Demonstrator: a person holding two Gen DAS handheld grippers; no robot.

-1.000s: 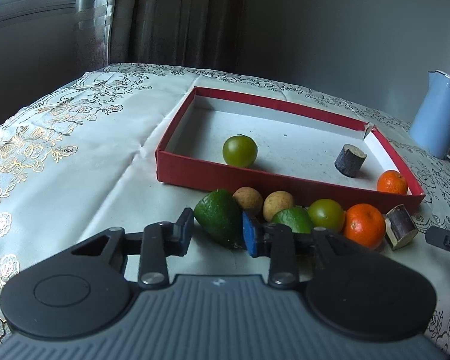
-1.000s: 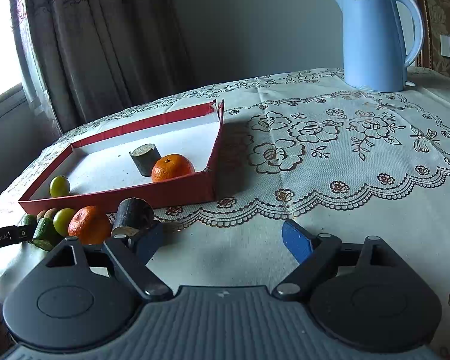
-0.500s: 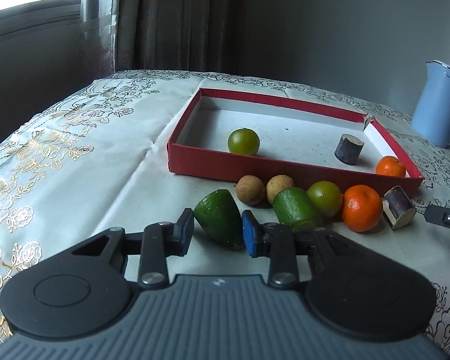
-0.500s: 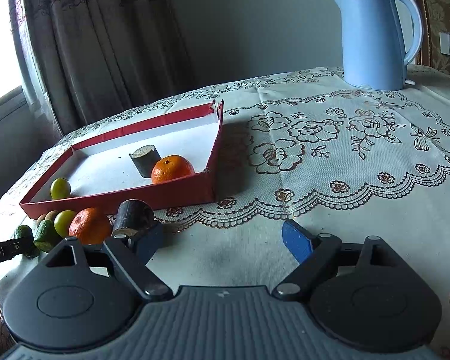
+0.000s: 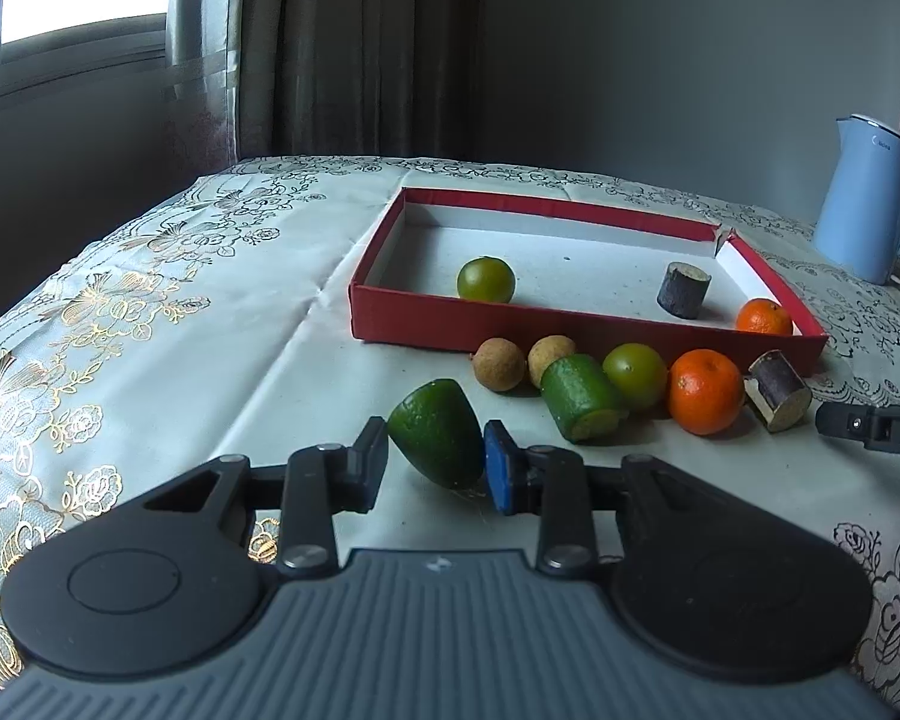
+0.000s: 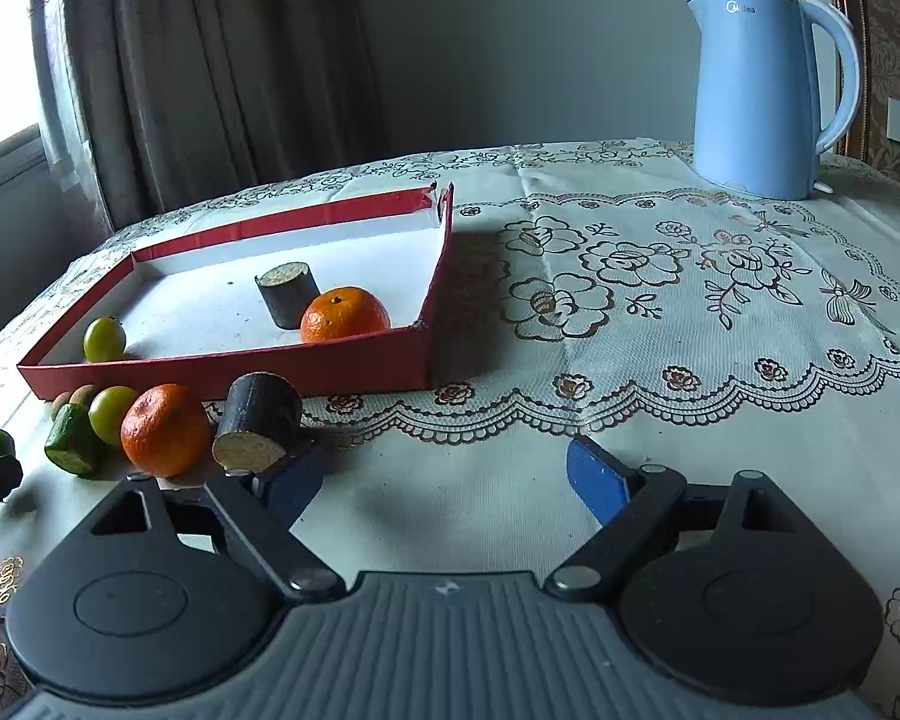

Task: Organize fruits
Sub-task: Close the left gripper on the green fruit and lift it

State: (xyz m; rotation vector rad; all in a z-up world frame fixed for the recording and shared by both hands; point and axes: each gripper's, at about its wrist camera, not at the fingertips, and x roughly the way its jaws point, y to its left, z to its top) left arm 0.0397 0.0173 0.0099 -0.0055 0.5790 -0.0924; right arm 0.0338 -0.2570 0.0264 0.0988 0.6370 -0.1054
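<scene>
My left gripper [image 5: 435,457] pinches a green fruit piece [image 5: 438,441], in front of the red box [image 5: 570,327]. My right gripper [image 6: 444,480] is spread wide, empty, beside a dark log piece [image 6: 258,423] near that box.

Tray [image 5: 570,324] mid-tabletop [image 5: 210,324]: one lime [image 5: 485,279], log piece [image 5: 683,290], mandarin [image 5: 763,317] inside. Row of fruit [image 5: 630,375] along its near wall. Kettle [image 6: 762,90] behind-right.
</scene>
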